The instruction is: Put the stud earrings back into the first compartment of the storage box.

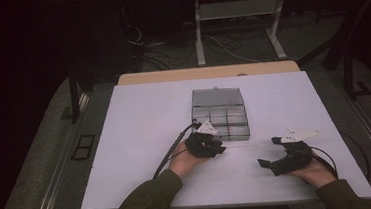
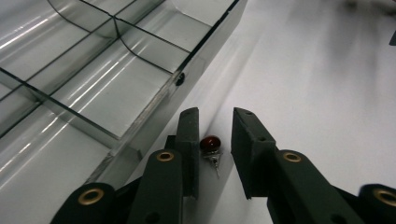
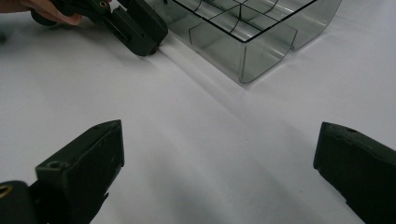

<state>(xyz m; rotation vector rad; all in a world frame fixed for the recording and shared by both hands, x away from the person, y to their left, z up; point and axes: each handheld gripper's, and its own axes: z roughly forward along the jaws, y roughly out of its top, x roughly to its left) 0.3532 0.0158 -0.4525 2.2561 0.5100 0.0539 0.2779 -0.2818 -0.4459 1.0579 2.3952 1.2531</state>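
A small red bead on a metal pin (image 2: 211, 144) lies on the white table right beside the front wall of a clear compartment box (image 2: 154, 116). My left gripper (image 2: 215, 114) points down over it with the jaws narrow. The bead sits between them, close against the left pad, with a gap to the right pad. In the high view the left gripper (image 1: 220, 149) is at the box's (image 1: 233, 137) near left corner. My right gripper (image 1: 268, 151) rests to the right, jaws wide open (image 3: 219, 135), nothing between them. It looks toward the left gripper (image 3: 144, 39) and the box (image 3: 266, 53).
The box's lid (image 1: 216, 97) lies open behind its compartments, which look bare. The white board (image 1: 141, 138) covers the table, with a wooden edge (image 1: 206, 73) at the back. Cables trail from both grippers toward the near edge. The floor beyond holds a frame and cords.
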